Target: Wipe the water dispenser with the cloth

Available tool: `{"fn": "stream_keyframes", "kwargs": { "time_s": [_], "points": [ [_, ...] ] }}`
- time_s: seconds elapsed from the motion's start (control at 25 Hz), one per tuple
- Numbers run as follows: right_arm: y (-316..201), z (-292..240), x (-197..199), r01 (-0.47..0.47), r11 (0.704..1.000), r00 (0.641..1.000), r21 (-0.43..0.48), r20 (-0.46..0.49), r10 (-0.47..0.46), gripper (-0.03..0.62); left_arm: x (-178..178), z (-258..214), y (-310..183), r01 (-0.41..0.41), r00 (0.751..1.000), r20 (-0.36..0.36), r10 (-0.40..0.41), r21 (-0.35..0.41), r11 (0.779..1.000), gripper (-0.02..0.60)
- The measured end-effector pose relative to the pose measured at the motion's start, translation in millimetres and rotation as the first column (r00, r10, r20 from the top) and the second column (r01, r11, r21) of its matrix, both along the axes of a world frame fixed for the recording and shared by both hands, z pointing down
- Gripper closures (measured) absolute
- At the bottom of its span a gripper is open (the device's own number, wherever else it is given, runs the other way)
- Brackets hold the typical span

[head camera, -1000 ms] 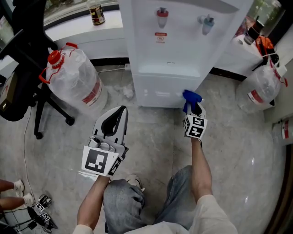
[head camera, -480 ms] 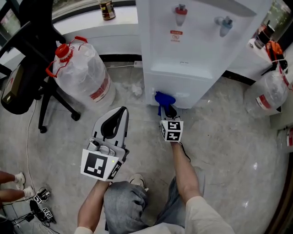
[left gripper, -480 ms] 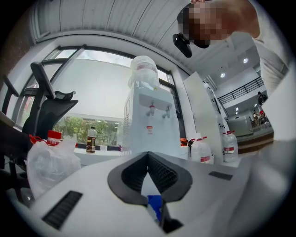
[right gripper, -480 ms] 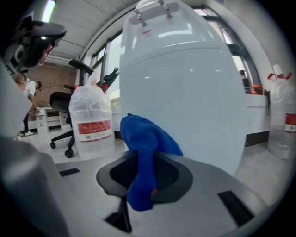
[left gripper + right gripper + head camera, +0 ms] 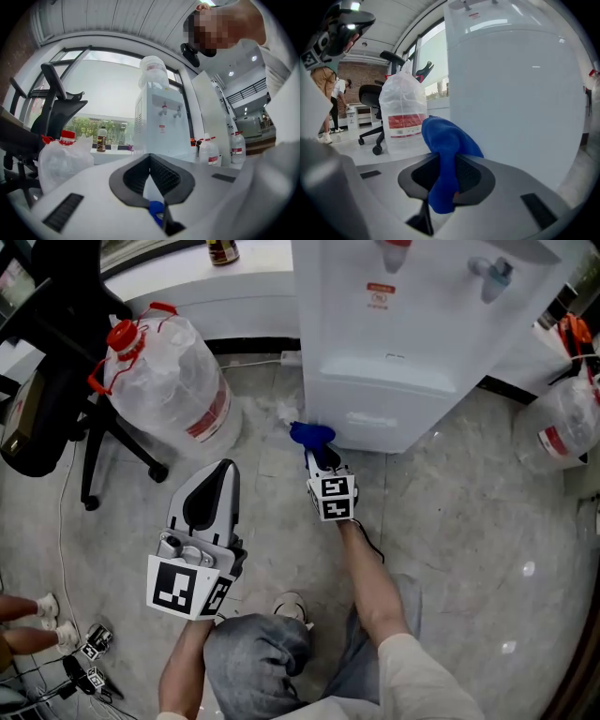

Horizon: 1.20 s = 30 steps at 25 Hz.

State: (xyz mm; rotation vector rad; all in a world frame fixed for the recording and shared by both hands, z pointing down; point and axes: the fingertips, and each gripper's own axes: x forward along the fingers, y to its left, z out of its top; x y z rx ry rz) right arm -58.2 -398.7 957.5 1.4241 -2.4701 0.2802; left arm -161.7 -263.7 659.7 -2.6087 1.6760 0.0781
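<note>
The white water dispenser (image 5: 403,352) stands on the floor at the top of the head view. My right gripper (image 5: 319,454) is shut on a blue cloth (image 5: 312,434), which sits at the dispenser's lower left corner near the floor. In the right gripper view the cloth (image 5: 445,140) bulges out between the jaws of my right gripper (image 5: 445,157), with the dispenser's wall (image 5: 520,93) just to its right. My left gripper (image 5: 221,471) hangs over the floor left of it, shut and holding nothing. In the left gripper view its tips (image 5: 150,157) meet, and the dispenser (image 5: 159,126) stands behind.
A large clear water jug with a red cap (image 5: 169,381) stands left of the dispenser, beside a black office chair (image 5: 56,352). Another jug (image 5: 567,432) is at the right. White crumpled paper (image 5: 286,412) lies by the dispenser's base. The person's knees (image 5: 258,662) are below.
My right gripper has carried the blue cloth leftward along the dispenser's lower front, from its right corner to its left corner. The left gripper has drifted slightly left and down, still shut.
</note>
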Motion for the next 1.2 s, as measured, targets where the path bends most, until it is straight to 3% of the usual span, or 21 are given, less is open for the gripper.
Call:
{"fn": "stream_keyframes", "kwargs": {
  "time_s": [0.2, 0.48, 0.72, 0.88, 1.2],
  "points": [
    [-7, 5, 93, -0.130, 0.991, 0.991, 0.003, -0.044, 0.130, 0.497, 16, 0, -6, -0.038, 0.999, -0.022, 0.038, 0.003, 0.999, 0.571],
    [-3, 3, 230, -0.351, 0.936, 0.934, -0.004, -0.069, 0.350, 0.497, 47, 1, -13, -0.099, 0.994, -0.040, 0.100, 0.012, 0.995, 0.571],
    [6, 2, 275, -0.423, 0.906, 0.904, -0.013, -0.074, 0.421, 0.497, 62, 0, -14, -0.129, 0.990, -0.055, 0.130, 0.017, 0.991, 0.571],
    [7, 11, 234, -0.356, 0.934, 0.933, -0.033, -0.070, 0.353, 0.497, 54, -2, -11, -0.108, 0.992, -0.057, 0.109, 0.023, 0.994, 0.571],
    [13, 54, 37, -0.060, 0.992, 0.998, -0.110, -0.008, 0.059, 0.497, 4, -3, 0, -0.020, 1.000, -0.019, 0.020, 0.010, 1.000, 0.571]
  ]
}}
